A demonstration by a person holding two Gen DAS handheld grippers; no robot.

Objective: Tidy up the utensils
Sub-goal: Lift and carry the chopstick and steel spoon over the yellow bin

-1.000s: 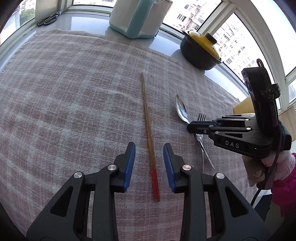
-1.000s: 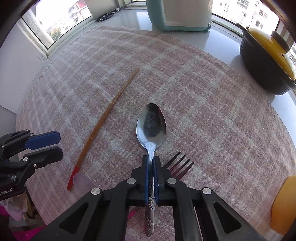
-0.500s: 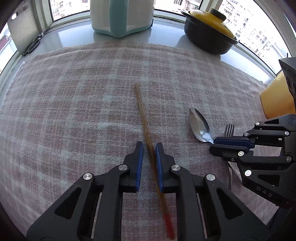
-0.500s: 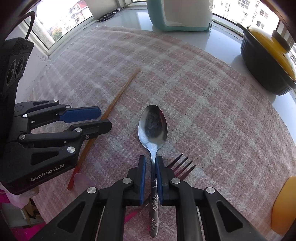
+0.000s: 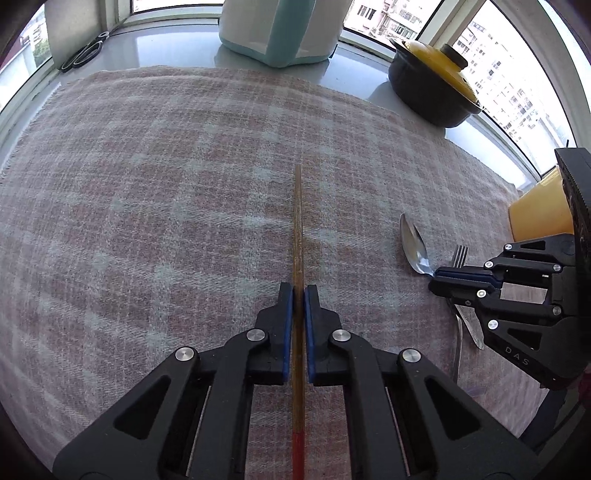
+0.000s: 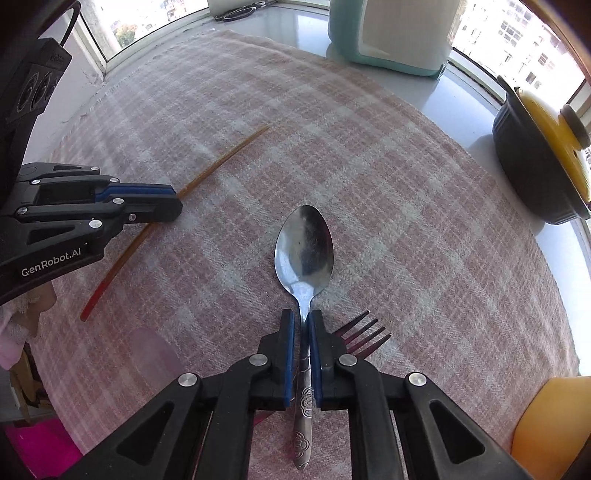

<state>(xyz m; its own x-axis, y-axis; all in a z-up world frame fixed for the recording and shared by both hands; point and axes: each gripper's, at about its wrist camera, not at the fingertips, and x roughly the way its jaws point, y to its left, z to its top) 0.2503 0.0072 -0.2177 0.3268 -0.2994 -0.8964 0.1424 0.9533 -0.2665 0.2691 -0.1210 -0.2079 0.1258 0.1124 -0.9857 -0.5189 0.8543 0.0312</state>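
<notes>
My left gripper (image 5: 299, 291) sits at the bottom middle of the left wrist view; its two blue pads are squeezed onto the chopstick (image 5: 297, 236), which runs straight up the middle of the frame from its red end at the bottom edge; the rest of the stick lies over the checked cloth (image 5: 147, 192). In the right wrist view the same left gripper (image 6: 173, 205) comes in from the left edge, and the chopstick (image 6: 221, 157) slants from the lower left up toward the middle.

My right gripper (image 6: 302, 321) is at the bottom middle of its own view; its pads are pinched on the thin neck of the spoon (image 6: 304, 251); the shiny bowl of the spoon sits just above the tips, and the patterned handle runs down between the fingers to the bottom of the frame. The fork (image 6: 364, 334) lies on the cloth just to the right of my right fingers, prongs pointing up and right; I cannot tell if it touches the spoon.

A black pot with a yellow lid (image 6: 543, 147) stands at the right edge; a white and teal jug (image 5: 277, 29) stands at the top middle; scissors (image 5: 83, 55) lie at the upper left; a yellow thing (image 6: 554, 424) peeks in at the lower right corner.
</notes>
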